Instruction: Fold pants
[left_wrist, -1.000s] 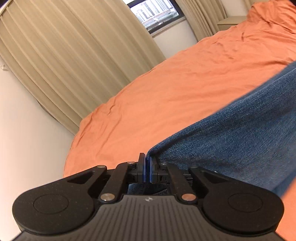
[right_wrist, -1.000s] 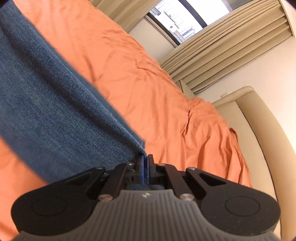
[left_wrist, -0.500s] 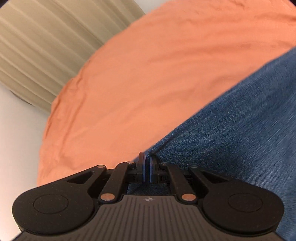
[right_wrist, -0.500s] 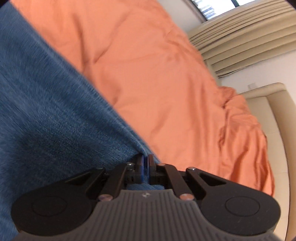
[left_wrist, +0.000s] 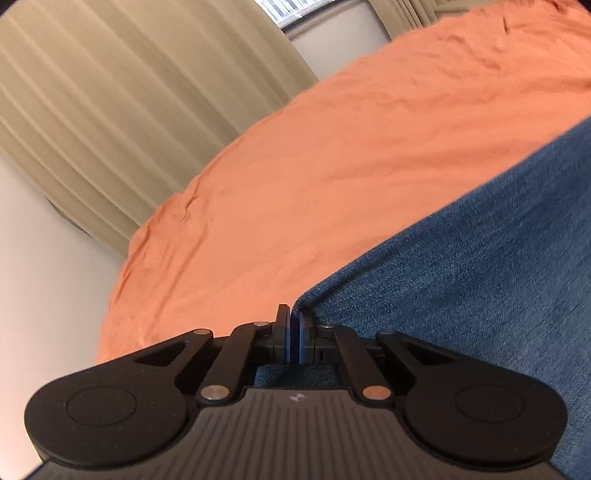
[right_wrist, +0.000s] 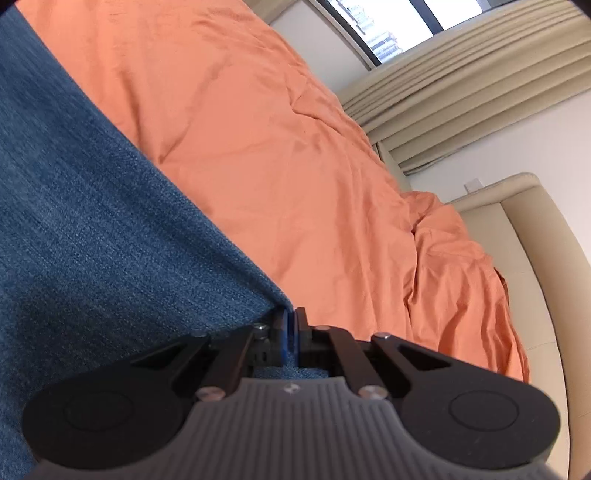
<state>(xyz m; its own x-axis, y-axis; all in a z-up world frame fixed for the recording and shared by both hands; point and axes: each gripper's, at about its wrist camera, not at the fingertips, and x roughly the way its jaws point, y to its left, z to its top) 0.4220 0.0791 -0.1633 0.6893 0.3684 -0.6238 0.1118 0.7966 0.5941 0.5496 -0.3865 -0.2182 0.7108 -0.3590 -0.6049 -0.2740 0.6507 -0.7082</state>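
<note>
The pants are blue denim jeans (left_wrist: 461, 280), stretched above an orange bed cover (left_wrist: 332, 155). My left gripper (left_wrist: 293, 314) is shut on one corner of the jeans, and the cloth runs off to the right. In the right wrist view the jeans (right_wrist: 92, 229) fill the left side. My right gripper (right_wrist: 291, 314) is shut on another corner of them, with cloth bunched behind the fingers. The stretch of denim between the two grippers looks taut. The rest of the pants is out of view.
The orange bed cover (right_wrist: 280, 155) lies wrinkled below. Beige curtains (left_wrist: 129, 96) and a window (right_wrist: 391, 29) stand beyond the bed. A cream padded headboard (right_wrist: 524, 236) rises at the right. A pale wall (left_wrist: 37, 280) borders the bed's left end.
Both grippers keep their hold on the jeans. Both views dipped toward the bed half a second ago and have tilted back up, so the curtains and window show again.
</note>
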